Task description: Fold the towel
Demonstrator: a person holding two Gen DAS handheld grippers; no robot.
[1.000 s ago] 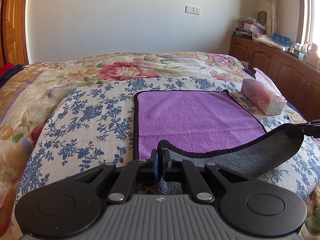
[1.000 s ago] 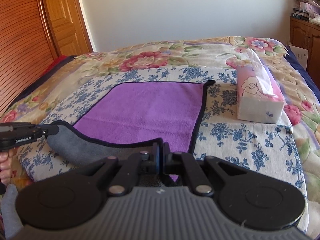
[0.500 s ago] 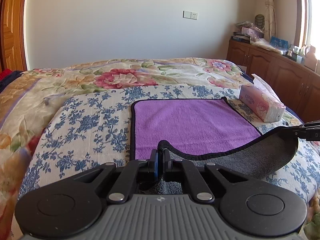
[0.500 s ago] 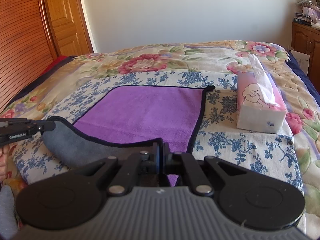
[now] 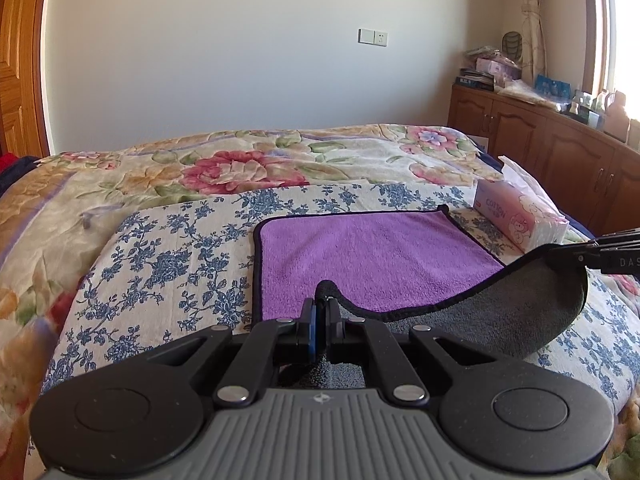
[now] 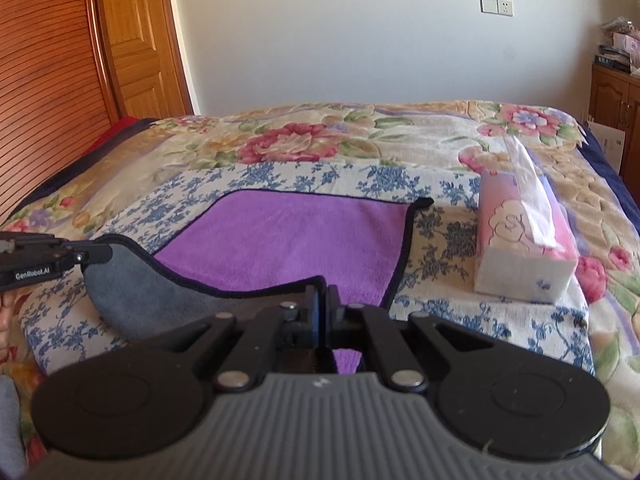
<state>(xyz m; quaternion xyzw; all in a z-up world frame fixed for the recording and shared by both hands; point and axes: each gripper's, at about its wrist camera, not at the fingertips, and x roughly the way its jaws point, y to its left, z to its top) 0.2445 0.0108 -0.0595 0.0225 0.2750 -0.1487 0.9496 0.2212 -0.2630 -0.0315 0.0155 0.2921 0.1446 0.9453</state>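
Above the bed (image 5: 160, 248), both grippers pinch the towel's (image 5: 372, 256) near edge.

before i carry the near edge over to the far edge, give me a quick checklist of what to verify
1. Left tongs shut on the near left corner of the towel: ok.
2. Right tongs shut on the near right corner: ok.
3. Near edge lifted, grey underside showing between the two corners: ok.
4. Far half of the towel flat on the blue floral cloth: ok.
5. Tissue box apart from the towel's far right corner: ok, but close, so watch it on the way over.
6. Depth of each grip on the hem: cannot tell.
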